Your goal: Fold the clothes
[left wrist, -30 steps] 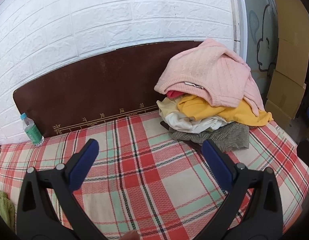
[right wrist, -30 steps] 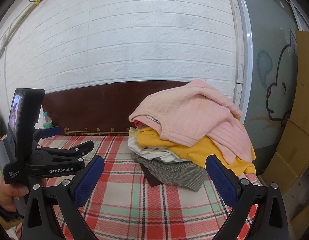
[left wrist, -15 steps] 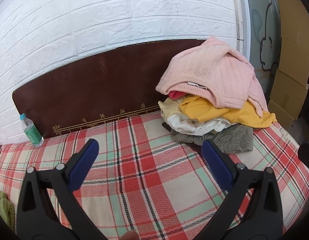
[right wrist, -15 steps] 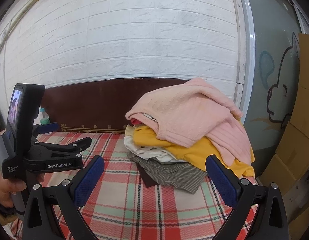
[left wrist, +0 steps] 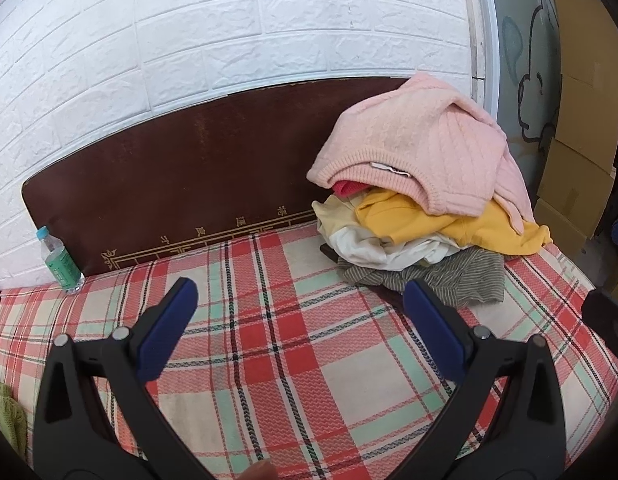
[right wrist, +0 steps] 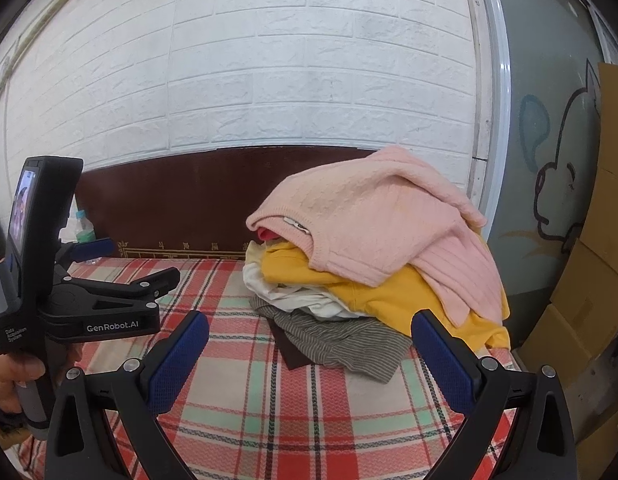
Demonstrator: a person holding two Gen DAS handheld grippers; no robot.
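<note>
A heap of clothes lies at the far right of the plaid bed: a pink knit sweater on top, a yellow garment, white cloth and a grey striped garment below. My left gripper is open and empty above the sheet, short of the heap; it also shows in the right wrist view. My right gripper is open and empty, facing the heap.
The plaid sheet covers the bed in front of a dark brown headboard and white brick wall. A water bottle stands at the far left. Cardboard boxes stand to the right of the bed. A green cloth lies at the left edge.
Both grippers have moved slightly closer to the heap, which sits larger and a little more central. Both stay open and empty.
</note>
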